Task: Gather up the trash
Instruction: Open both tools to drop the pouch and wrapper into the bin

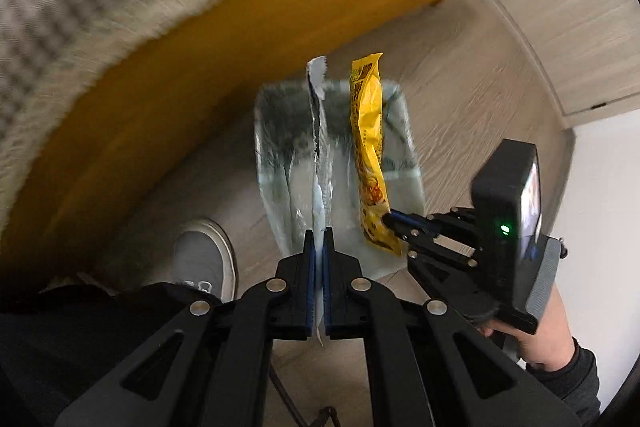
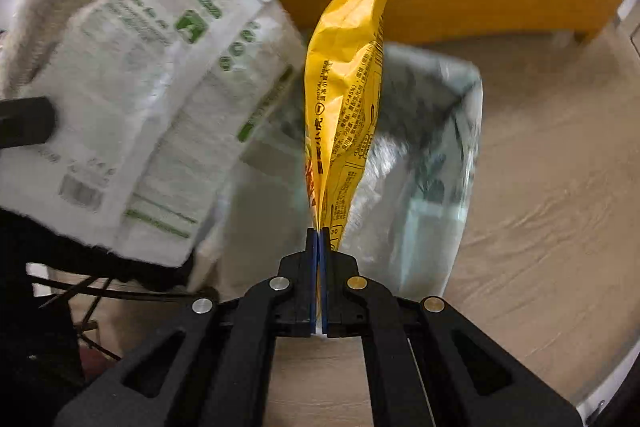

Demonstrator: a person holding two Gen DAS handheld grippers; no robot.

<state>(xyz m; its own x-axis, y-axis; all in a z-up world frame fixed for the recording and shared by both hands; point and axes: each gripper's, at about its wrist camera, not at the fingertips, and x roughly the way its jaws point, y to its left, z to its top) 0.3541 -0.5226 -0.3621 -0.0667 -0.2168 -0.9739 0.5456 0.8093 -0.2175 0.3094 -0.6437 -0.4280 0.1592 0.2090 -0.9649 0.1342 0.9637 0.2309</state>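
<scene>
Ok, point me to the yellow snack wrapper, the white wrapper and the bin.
yellow snack wrapper [image 2: 344, 75], right wrist view, on its printed middle.
white wrapper [image 2: 132, 99], right wrist view, on its printed face.
bin [image 2: 468, 131], right wrist view, on the liner at its right rim.

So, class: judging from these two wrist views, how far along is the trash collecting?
Done: both pieces are picked up. In hand: the left gripper pinches a white wrapper, and the right gripper pinches a yellow snack bag, both held above the lined bin. Left: releasing them into it.
</scene>
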